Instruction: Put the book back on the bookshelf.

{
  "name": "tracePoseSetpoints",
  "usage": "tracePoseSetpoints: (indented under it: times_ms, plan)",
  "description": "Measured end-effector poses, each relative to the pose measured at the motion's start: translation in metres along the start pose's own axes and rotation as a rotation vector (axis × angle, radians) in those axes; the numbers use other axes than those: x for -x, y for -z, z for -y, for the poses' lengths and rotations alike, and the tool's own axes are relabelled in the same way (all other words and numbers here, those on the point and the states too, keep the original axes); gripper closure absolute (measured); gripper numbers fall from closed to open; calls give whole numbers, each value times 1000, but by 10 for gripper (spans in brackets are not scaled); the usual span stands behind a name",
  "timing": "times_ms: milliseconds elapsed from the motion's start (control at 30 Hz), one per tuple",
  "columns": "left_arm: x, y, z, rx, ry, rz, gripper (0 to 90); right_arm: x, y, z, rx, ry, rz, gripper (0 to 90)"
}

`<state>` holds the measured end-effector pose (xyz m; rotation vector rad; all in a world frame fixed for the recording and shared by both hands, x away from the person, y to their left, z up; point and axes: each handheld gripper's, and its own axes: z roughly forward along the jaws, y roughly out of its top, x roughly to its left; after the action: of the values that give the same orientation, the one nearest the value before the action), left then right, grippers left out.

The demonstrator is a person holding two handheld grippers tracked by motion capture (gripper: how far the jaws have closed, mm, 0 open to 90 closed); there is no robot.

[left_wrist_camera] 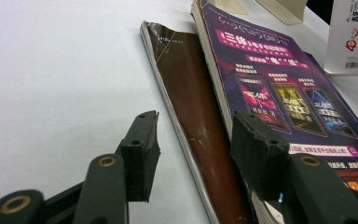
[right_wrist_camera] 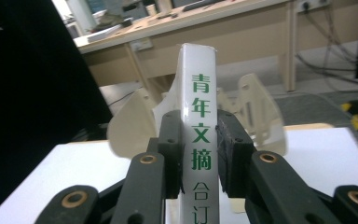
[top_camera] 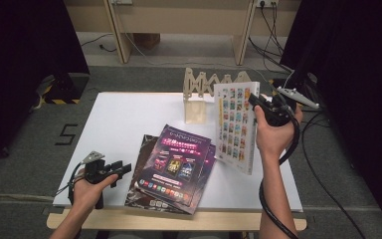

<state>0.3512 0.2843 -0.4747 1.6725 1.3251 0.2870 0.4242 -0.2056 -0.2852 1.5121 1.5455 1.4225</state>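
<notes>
My right gripper (top_camera: 256, 102) holds a thick white book (top_camera: 236, 124) upright above the table's right side. In the right gripper view its jaws (right_wrist_camera: 200, 135) are shut on the book's white spine (right_wrist_camera: 198, 116), which bears green characters. A purple-covered book (top_camera: 176, 162) lies on top of a brown one (top_camera: 143, 145) near the front middle of the white table (top_camera: 119, 119). My left gripper (top_camera: 122, 168) rests low at the stack's left edge. It is open (left_wrist_camera: 196, 128), with one jaw over the bare table (left_wrist_camera: 51, 70) and the other over the edge of the purple book (left_wrist_camera: 279, 93). The brown book (left_wrist_camera: 191, 107) lies between them.
A folding wooden book rack (top_camera: 204, 92) stands at the table's back middle, just behind the lifted book. Black curtains hang at both sides. A wooden desk frame (top_camera: 179, 25) and cables (top_camera: 273, 45) lie beyond the table on the grey floor.
</notes>
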Motion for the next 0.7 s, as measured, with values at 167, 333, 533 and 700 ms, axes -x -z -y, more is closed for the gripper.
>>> tracePoseSetpoints:
  times_ms: [167, 333, 533, 700]
  plan:
    - [-1, 0, 0, 0, -3, -3, 504, 5, -1, -3, 11, 26, 64, 743]
    - [0, -1, 0, 3, -2, 1, 506, 8, -2, -8, 17, 9, 65, 743]
    - [0, -1, 1, 5, -1, 1, 506, 7, -4, -14, 28, 28, 87, 743]
    - [-1, -1, 2, 7, 3, 1, 507, 9, -6, -22, 40, 18, 114, 743]
